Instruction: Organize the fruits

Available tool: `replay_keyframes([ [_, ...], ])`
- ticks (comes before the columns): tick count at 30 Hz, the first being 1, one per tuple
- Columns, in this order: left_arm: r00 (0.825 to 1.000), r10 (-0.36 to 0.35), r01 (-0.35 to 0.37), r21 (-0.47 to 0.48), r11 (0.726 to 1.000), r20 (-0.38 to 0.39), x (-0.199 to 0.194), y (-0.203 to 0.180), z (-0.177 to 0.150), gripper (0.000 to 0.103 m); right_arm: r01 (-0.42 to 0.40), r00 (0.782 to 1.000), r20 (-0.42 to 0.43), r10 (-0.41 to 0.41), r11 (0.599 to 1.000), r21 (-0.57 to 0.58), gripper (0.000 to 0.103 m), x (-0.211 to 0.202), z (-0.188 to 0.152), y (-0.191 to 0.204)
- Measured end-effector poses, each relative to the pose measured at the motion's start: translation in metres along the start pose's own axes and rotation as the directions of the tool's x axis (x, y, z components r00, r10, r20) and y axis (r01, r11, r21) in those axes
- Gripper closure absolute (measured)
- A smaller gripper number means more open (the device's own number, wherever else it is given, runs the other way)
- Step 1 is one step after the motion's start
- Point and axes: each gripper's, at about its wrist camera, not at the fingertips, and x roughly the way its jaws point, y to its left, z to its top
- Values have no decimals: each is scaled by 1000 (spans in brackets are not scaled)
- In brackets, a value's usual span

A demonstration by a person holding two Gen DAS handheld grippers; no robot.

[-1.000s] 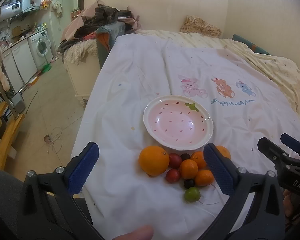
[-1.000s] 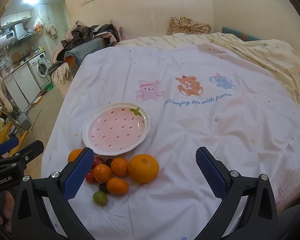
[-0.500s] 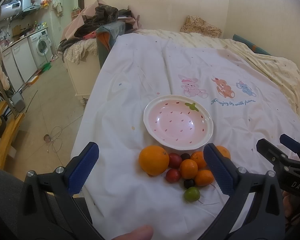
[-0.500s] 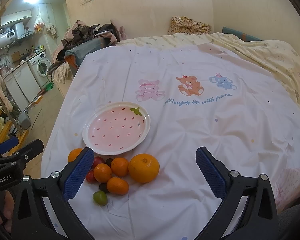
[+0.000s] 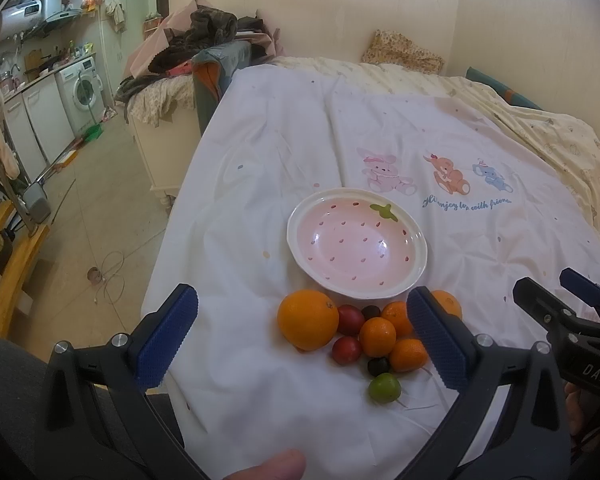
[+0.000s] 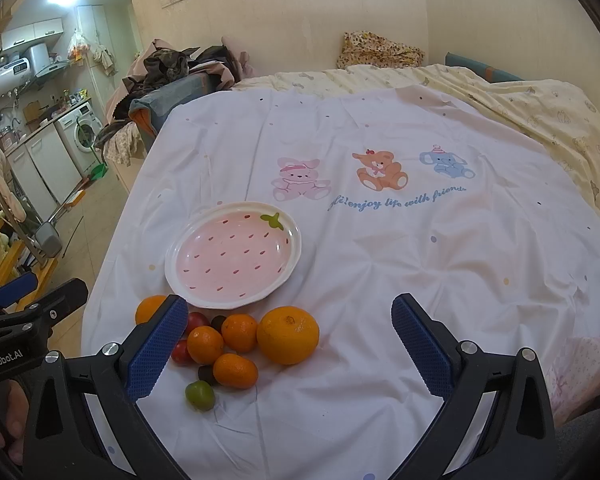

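Both tools, left tool [image 5: 300, 336] and right tool [image 6: 284, 344], hover with jaws spread, empty. Fruit cluster [image 5: 364, 336] lies on the bed sheet [image 6: 420, 260] just ahead of them, beside the empty strawberry plate [image 5: 356, 242], presumably its destination.

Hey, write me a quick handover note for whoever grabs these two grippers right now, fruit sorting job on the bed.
Left gripper: open, empty, hovering short of the fruit.
Right gripper: open, empty, hovering beside it.
Pink strawberry-pattern ceramic plate: empty, on the white cartoon-print sheet.
Fruit sits in a cluster in front of the plate: large orange, small tangerines, red cherry tomatoes, a green round fruit.
Done: nothing moved.
Left: all of the fruit.
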Motion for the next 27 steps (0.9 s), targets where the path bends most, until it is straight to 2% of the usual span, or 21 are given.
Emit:
replay_keyframes([
  [27,1000,-1,1,6,1000,-1,0,0,0,0,1,1000,2,-1,1000,-1,0,0,0,0],
])
